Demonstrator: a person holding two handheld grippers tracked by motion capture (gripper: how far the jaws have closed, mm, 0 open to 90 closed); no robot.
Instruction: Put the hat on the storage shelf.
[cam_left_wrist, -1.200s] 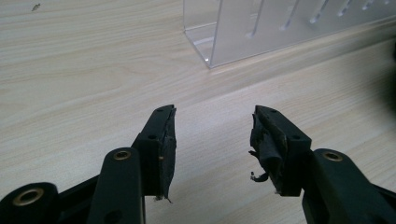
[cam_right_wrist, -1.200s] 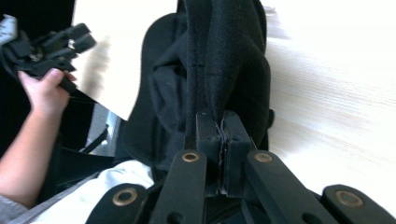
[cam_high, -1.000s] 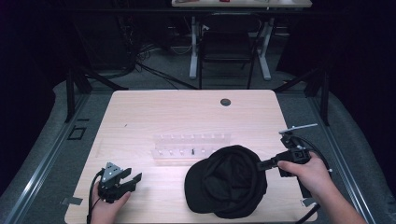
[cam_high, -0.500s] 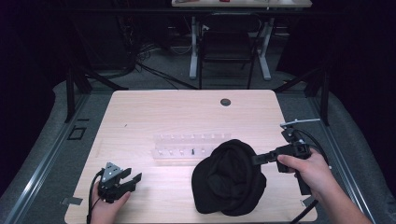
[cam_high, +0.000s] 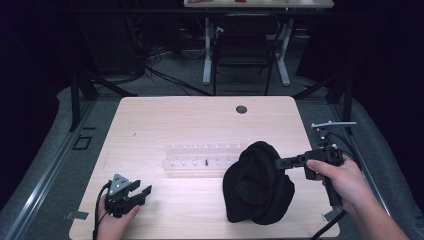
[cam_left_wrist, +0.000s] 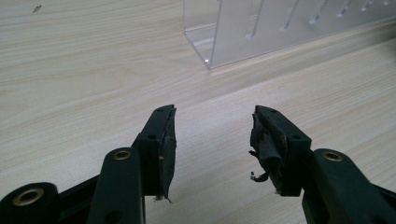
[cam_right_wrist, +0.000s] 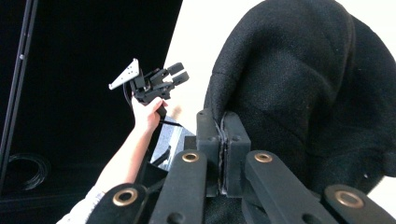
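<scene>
1. Fingers of the right gripper (cam_high: 278, 162) are clenched tight on the edge of the black hat (cam_high: 257, 182), the cloth pinched thin between the two pads; the right gripper view shows it at close range (cam_right_wrist: 223, 154).
2. Black hat hangs from that pinch, its right side lifted and bunched, its lower part sagging onto the surface (cam_high: 200, 120) in a dark heap.
3. Taking the clear rack (cam_high: 200, 156) as the landmark: the hat sits at the rack's right end, overlapping that end in the high view, and spreads from there toward the person's edge of the surface.
4. Right hand (cam_high: 337, 175) grips the handle well to the right of the rack, past the hat, near the surface's right edge.
5. Left gripper (cam_high: 137, 192) rests to the left of the rack and nearer the person, well apart from the hat.
6. Its fingers (cam_left_wrist: 161, 144) stand released with bare wood showing in the gap; nothing is between them, and worn padding peels from the inner faces.
7. From the left gripper view the rack's clear end wall (cam_left_wrist: 233, 32) lies just ahead of the fingers, apart from them.
8. A small dark round mark (cam_high: 241, 109) sits beyond the rack, toward the far edge of the surface.
</scene>
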